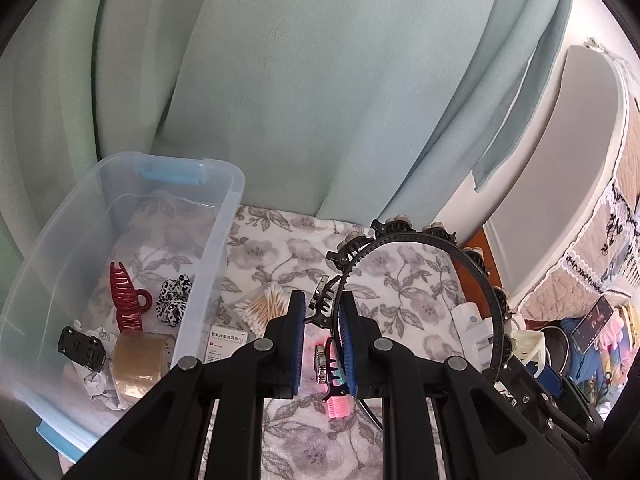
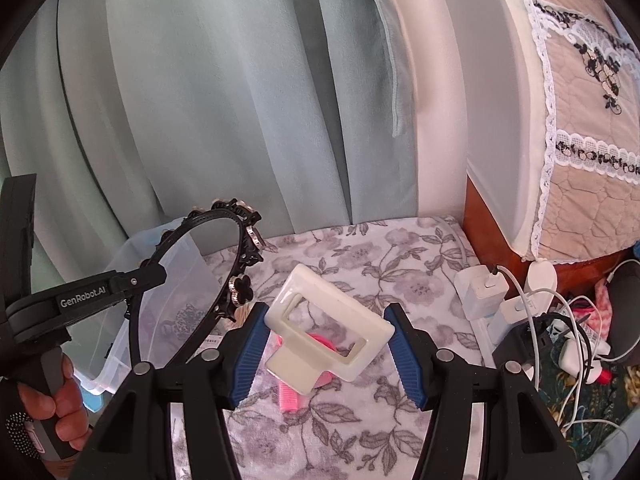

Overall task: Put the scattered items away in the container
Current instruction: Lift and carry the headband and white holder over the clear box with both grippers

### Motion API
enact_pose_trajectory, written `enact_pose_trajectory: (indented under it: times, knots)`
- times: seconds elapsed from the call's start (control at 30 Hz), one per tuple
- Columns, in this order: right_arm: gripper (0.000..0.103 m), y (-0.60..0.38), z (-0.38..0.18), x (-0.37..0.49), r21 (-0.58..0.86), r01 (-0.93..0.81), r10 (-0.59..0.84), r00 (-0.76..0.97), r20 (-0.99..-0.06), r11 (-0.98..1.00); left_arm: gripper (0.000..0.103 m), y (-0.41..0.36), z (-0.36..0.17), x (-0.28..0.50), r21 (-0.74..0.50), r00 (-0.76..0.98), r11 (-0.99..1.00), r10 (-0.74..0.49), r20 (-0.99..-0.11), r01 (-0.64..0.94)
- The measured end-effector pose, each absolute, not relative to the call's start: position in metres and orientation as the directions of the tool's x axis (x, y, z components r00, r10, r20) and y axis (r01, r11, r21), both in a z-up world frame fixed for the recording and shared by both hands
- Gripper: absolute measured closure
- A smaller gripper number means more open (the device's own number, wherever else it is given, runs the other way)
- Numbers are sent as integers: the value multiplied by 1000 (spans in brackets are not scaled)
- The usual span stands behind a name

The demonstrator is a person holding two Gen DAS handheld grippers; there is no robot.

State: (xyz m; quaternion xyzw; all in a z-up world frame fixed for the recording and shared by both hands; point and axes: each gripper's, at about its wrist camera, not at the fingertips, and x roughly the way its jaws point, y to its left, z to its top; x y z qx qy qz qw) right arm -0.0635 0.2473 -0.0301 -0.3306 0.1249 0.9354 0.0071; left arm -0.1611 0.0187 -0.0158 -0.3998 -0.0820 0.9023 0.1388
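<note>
My left gripper (image 1: 322,326) is shut on a black headband (image 1: 434,240) with flower studs and holds it raised above the floral cloth; the headband also shows in the right wrist view (image 2: 236,276). My right gripper (image 2: 326,344) is shut on a cream rectangular hair claw (image 2: 332,320), lifted over a pink comb (image 2: 292,396). The clear plastic bin (image 1: 224,216) stands at the left and holds a red claw clip (image 1: 126,300), a spotted scrunchie (image 1: 173,300), a tape roll (image 1: 138,362) and a black clip (image 1: 80,346).
Cotton swabs (image 1: 266,306) and a small white medicine box (image 1: 226,344) lie on the cloth beside the bin. White chargers and cables (image 2: 486,292) sit at the right edge. Green curtains (image 1: 280,100) hang behind. A quilted cover (image 2: 588,140) stands at the right.
</note>
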Motion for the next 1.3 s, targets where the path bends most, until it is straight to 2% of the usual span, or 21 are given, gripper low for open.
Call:
enact_pose_trajectory:
  times: [0.7,1.3]
  knots:
    - [41,200,24,-56,205,-24,-94,-833,-545,-978,86,-59,31,-138,-334,-743,-936,302,-597,-112]
    - [41,143,53,-68,186,103,-182,-857,-482,-977,86,-122,47,-126,-360,-801,-933,226,-554,-14]
